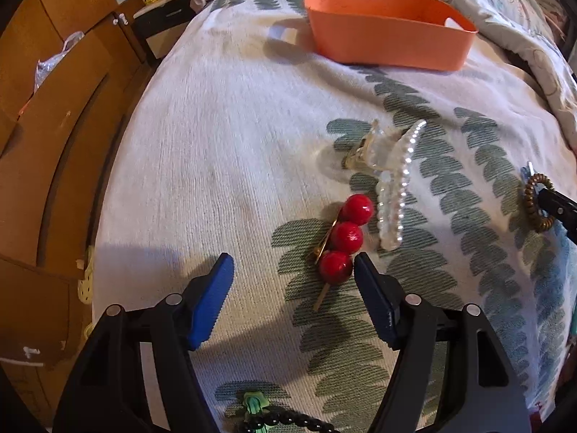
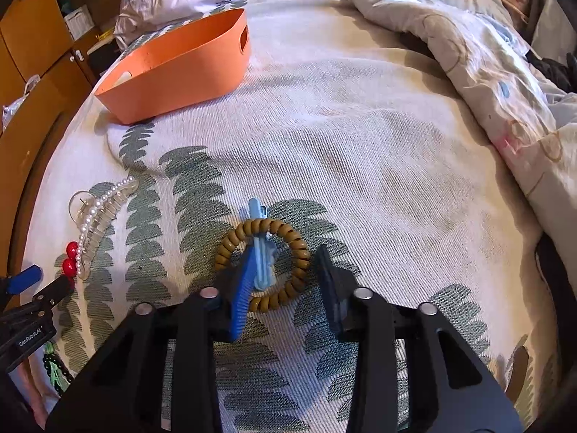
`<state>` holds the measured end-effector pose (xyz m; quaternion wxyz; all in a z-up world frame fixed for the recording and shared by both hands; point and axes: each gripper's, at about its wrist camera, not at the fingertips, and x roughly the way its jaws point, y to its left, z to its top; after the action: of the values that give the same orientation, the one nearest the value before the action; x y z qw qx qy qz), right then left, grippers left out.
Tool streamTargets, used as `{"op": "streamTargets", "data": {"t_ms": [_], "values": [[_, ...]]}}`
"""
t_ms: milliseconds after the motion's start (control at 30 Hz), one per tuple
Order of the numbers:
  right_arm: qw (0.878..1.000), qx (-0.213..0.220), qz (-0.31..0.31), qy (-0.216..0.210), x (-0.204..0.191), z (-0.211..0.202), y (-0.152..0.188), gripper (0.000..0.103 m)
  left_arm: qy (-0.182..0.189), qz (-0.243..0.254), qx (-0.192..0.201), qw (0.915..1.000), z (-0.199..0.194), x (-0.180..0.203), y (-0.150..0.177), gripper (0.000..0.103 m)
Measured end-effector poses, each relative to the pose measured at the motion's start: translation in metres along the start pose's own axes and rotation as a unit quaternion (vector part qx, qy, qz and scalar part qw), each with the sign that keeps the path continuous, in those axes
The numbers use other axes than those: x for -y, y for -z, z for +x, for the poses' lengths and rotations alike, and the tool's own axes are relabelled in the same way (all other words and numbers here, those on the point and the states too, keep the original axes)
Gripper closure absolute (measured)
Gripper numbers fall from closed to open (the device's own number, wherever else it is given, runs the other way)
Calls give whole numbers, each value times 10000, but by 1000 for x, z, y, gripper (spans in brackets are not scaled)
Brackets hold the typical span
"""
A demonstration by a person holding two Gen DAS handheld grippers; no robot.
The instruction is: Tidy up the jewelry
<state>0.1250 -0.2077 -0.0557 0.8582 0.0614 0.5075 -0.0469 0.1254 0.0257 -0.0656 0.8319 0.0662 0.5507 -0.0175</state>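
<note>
A brown spiral hair tie (image 2: pixel 288 234) lies on the bedspread with a light blue clip (image 2: pixel 254 209) across it. My right gripper (image 2: pixel 285 256) points down at them, jaws open. Its left pad sits inside the ring next to the clip, and its right finger stands just outside the ring's right edge. A pin with three red beads (image 1: pixel 346 238) lies beside a pearl claw clip (image 1: pixel 393 187). My left gripper (image 1: pixel 293 267) hovers open over the pin's near end and holds nothing. The orange basket (image 1: pixel 389 43) stands at the far side of the bed.
A rumpled duvet (image 2: pixel 487 72) is heaped along the right side of the bed. Wooden cabinets (image 1: pixel 54 126) stand close along the left. A string of black beads (image 1: pixel 288 420) with a green clip (image 1: pixel 252 407) lies under the left gripper.
</note>
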Motion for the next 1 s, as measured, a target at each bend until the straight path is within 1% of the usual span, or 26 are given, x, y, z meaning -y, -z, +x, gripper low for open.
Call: {"op": "streamTargets", "data": {"t_ms": [33, 67, 100, 267, 300, 333, 400, 467, 500, 600, 667, 1000], "values": [[10000, 5, -22, 9, -1, 0, 0, 82, 4, 15, -16, 10000, 2, 0, 0, 39], [10000, 11, -67, 13, -3, 0, 0, 87, -1, 33, -30, 10000, 3, 0, 0, 48], [10000, 23, -66, 3, -4, 0, 0, 89, -28, 40, -46, 10000, 5, 0, 0, 51], [10000, 36, -23, -51, -3, 0, 0, 91, 22, -13, -58, 10000, 6, -1, 0, 52], [10000, 30, -13, -70, -3, 0, 0, 91, 18, -17, -58, 10000, 6, -1, 0, 53], [10000, 30, 3, -86, -2, 0, -1, 91, 6, -13, -53, 10000, 6, -2, -1, 56], [10000, 43, 13, -88, -1, -1, -1, 91, 20, -48, -50, 10000, 6, -3, -1, 57], [9999, 73, 33, -84, -1, -3, -1, 91, 45, -85, -46, 9999, 5, -6, -2, 68], [9999, 90, 35, -97, -1, -6, -1, 91, 54, -108, -50, 9999, 5, -7, -2, 68], [9997, 188, 60, -140, 1, -14, -3, 91, 250, -275, -87, 9993, 4, -15, -4, 68], [9995, 247, 96, -177, 2, -20, -5, 91, 272, -314, -66, 9991, 2, -17, -5, 69], [9975, 533, 199, -416, 3, -54, -10, 91, 338, -435, 286, 9981, -30, -22, -6, 70]]}}
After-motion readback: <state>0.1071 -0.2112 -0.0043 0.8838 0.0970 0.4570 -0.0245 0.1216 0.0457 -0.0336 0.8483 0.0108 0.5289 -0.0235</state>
